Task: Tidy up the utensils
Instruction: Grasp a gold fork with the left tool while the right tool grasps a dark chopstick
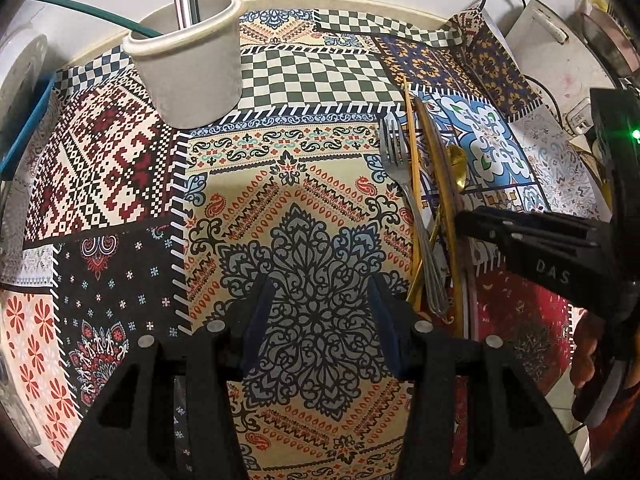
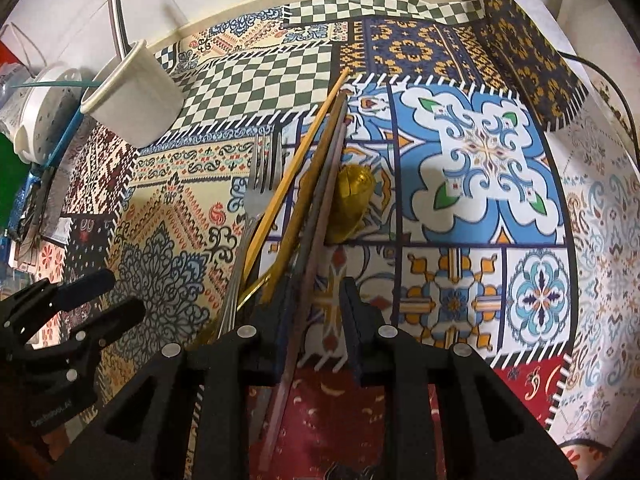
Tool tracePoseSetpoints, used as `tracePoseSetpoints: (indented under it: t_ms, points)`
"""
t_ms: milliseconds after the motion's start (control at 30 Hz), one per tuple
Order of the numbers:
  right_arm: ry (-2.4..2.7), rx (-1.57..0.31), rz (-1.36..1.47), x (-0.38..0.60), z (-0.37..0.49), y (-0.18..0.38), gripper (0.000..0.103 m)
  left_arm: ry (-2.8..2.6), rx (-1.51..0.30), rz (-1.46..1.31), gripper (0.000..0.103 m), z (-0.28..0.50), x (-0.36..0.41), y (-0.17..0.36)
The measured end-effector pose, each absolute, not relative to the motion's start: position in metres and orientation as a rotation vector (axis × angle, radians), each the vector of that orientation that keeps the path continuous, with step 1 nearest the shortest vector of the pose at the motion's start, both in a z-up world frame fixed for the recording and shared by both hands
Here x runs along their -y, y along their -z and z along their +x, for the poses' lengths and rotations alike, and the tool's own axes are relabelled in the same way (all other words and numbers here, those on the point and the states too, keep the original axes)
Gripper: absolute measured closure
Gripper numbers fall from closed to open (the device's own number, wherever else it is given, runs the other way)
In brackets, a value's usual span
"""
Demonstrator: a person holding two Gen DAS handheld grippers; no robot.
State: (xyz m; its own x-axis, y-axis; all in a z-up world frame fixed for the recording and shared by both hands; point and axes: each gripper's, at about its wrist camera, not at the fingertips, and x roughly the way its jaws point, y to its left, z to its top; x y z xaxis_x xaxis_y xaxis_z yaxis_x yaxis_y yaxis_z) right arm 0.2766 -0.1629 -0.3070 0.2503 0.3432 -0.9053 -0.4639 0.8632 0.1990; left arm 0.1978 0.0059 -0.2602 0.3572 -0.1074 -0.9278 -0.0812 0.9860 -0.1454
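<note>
Beige cylindrical holder (image 1: 188, 64) upright, holding only a couple of utensils; steel fork (image 2: 262, 184), gold spoon (image 2: 352, 200) and wooden chopsticks (image 2: 296, 184) heaped well apart from it on the patchwork cloth (image 1: 312, 240). Right gripper (image 2: 316, 320) down over the chopsticks, jaws narrowed round them, clamping uncertain. Left gripper (image 1: 320, 312) parted, empty; most sorting left.

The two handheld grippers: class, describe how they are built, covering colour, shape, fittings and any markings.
Both the left gripper and the right gripper are matte black plastic, with triangular cut-outs and round silver bolt heads. Their fingers carry dark blue pads. Seen from the left wrist, the right gripper bears pale embossed letters and a green indicator light.
</note>
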Motion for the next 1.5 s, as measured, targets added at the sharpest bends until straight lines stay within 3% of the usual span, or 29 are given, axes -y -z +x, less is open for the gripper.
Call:
tracePoseSetpoints:
  t_ms: [367, 767, 1200, 1500]
  points:
    - [-0.583, -1.189, -0.095, 0.158, 0.292, 0.306, 0.097, 0.032, -1.213, -0.156, 0.055, 0.222, 0.003, 0.261]
    - [-0.574, -1.200, -0.056, 0.189, 0.295, 0.304, 0.097, 0.086, -1.255, -0.184, 0.055, 0.270, 0.021, 0.275]
    - [-0.598, -1.179, -0.024, 0.194, 0.292, 0.295, 0.098, 0.065, -1.212, -0.024, 0.056, 0.323, 0.046, 0.287]
    - [-0.590, -1.160, -0.001, 0.204, 0.295, 0.287, 0.097, 0.061, -1.166, 0.026, 0.073, 0.334, 0.063, 0.289]
